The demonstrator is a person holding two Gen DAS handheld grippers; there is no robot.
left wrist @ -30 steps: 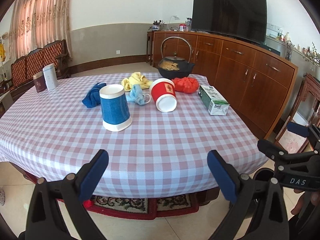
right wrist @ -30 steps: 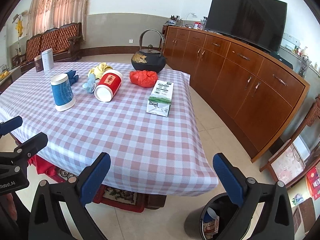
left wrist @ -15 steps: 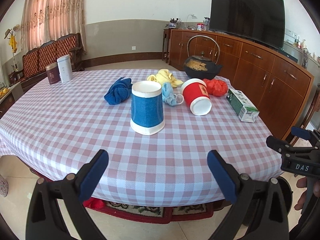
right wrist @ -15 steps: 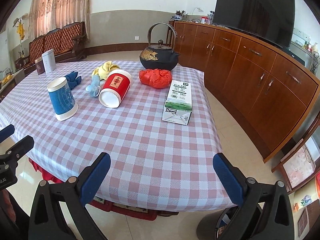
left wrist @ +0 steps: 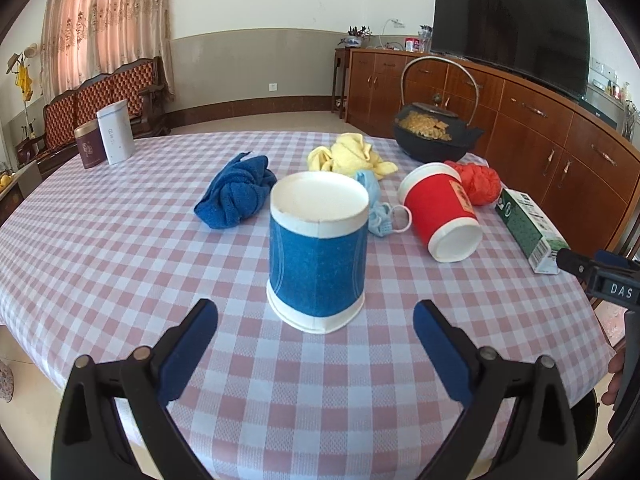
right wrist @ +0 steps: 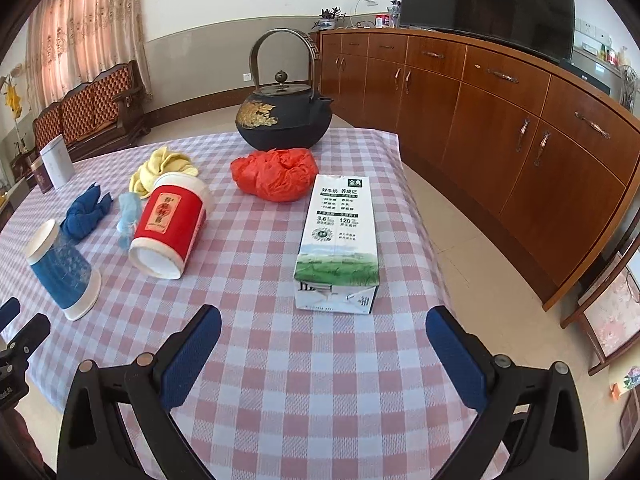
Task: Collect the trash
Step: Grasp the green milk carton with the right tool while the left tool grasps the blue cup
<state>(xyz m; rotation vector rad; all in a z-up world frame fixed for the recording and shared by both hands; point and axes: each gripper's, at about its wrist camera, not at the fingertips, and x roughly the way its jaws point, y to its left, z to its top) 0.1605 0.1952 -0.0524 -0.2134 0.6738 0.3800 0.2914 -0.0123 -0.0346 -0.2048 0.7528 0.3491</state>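
Observation:
An upside-down blue paper cup (left wrist: pixel 318 256) stands on the checked table, just ahead of my open, empty left gripper (left wrist: pixel 315 330). A red paper cup (left wrist: pixel 440 216) lies on its side to its right. A green-and-white milk carton (right wrist: pixel 338 244) lies flat just ahead of my open, empty right gripper (right wrist: pixel 323 334). A crumpled red plastic bag (right wrist: pixel 276 174) lies behind the carton. The blue cup (right wrist: pixel 62 270) and red cup (right wrist: pixel 170 224) also show in the right wrist view.
A black iron kettle (right wrist: pixel 285 116) stands at the table's far edge. Blue (left wrist: pixel 236 194), yellow (left wrist: pixel 352 156) and light-blue (left wrist: pixel 374 208) cloths lie behind the cups. Two tins (left wrist: pixel 106 134) stand far left. A wooden sideboard (right wrist: pixel 500 120) runs along the right.
Both grippers have moved forward over the table. The blue cup is now close before the left gripper and the milk carton close before the right one. Both stay open.

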